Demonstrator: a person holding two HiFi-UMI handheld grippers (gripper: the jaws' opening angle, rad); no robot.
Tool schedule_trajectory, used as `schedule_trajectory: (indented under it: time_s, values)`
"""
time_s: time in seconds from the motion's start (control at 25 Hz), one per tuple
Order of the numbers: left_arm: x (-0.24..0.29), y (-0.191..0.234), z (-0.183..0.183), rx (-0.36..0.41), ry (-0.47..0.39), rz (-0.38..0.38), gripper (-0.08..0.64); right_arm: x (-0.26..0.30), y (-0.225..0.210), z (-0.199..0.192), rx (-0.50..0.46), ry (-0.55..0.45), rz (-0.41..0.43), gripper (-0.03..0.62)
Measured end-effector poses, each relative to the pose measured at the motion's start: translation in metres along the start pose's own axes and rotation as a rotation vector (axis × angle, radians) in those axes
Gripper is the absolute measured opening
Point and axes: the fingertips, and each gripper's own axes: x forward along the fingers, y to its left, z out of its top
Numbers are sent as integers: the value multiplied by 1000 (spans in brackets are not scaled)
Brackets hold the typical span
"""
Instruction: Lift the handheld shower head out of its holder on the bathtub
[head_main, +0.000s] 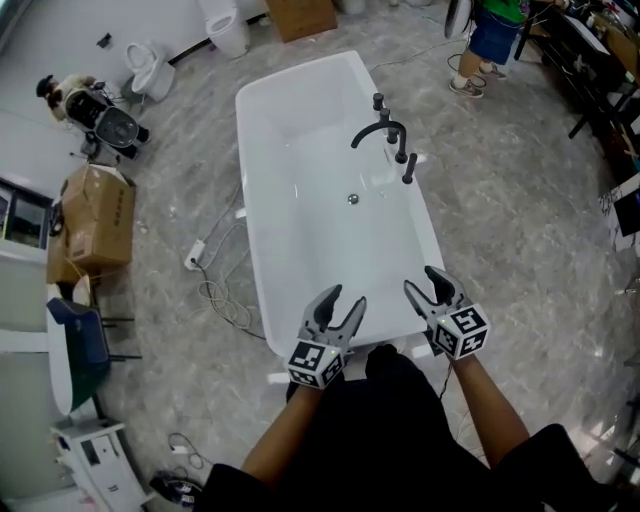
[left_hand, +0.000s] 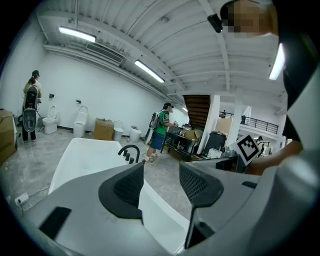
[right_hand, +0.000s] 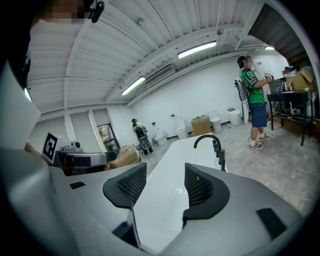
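Observation:
A white freestanding bathtub (head_main: 290, 200) fills the middle of the head view. On its right rim stand a black arched faucet (head_main: 378, 132) and, nearest me, the slim black handheld shower head (head_main: 409, 167), upright in its holder. My left gripper (head_main: 346, 298) and right gripper (head_main: 421, 281) hover side by side over the tub's near end, both open and empty, well short of the shower head. In the right gripper view the shower head (right_hand: 222, 159) stands beyond the open right gripper (right_hand: 165, 186). The left gripper (left_hand: 162, 182) looks along the tub towards the faucet (left_hand: 129, 149).
A cardboard box (head_main: 92, 218) and a blue chair sit on the floor at the left. A white cable with a power strip (head_main: 196, 258) lies beside the tub. Toilets (head_main: 150, 68) stand at the back left. A person (head_main: 490, 40) stands by dark tables at the back right.

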Motion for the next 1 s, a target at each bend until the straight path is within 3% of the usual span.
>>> schedule_trajectory:
  time_s: [0.2, 0.68, 1.0]
  values:
    - [11, -2, -10, -28, 22, -8, 201, 1, -13, -2, -6, 23, -9, 207]
    - [49, -3, -17, -47, 9, -80, 201, -1, -63, -26, 11, 83, -142, 207]
    - [48, 10, -11, -64, -12, -84, 200, 33, -69, -22, 1, 107, -161, 207]
